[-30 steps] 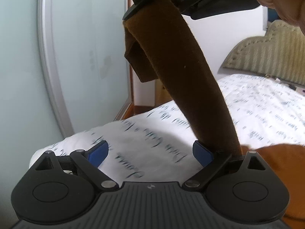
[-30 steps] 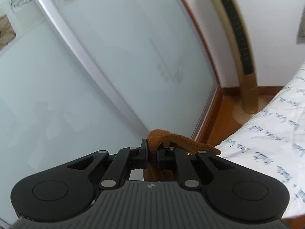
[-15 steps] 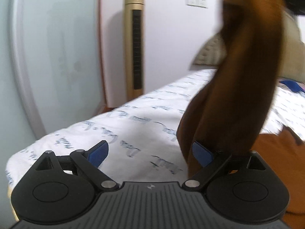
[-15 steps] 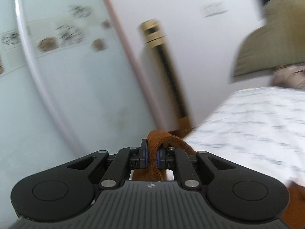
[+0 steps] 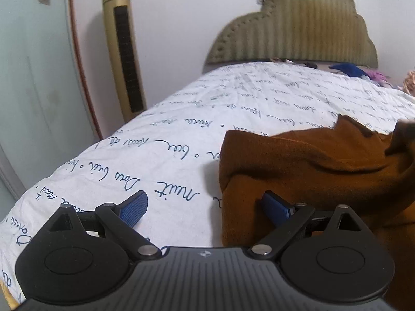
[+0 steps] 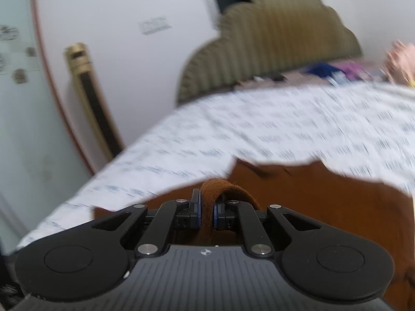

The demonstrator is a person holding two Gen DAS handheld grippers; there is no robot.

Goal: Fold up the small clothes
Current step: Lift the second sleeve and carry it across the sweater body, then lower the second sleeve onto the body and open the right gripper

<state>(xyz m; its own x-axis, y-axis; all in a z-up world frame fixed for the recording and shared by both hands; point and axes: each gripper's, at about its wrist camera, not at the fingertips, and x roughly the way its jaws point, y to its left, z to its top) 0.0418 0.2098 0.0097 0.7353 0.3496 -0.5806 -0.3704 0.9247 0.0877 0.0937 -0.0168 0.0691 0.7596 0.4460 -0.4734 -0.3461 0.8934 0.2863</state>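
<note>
A brown garment (image 5: 311,171) lies bunched on the white bed sheet (image 5: 181,119) printed with blue script. In the left wrist view it fills the right side. My left gripper (image 5: 205,207) stands wide open low over the sheet. Its right fingertip (image 5: 276,207) rests against the garment's near left edge, and its left fingertip (image 5: 132,208) is over bare sheet. My right gripper (image 6: 206,212) is shut on a raised fold of the same garment (image 6: 311,194), which spreads below and to its right. The right wrist view is blurred by motion.
An olive padded headboard (image 5: 293,31) closes the far end of the bed, with blue and purple clothes (image 5: 347,68) heaped before it. A gold tower fan (image 5: 122,51) stands by the wall at left, beside a frosted glass door (image 5: 31,77). The bed's left edge drops off near the fan.
The garment hung high from the right gripper and now lies on the bed. The right gripper swung down and toward the headboard. The left gripper turned from the glass door toward the bed, still open.
</note>
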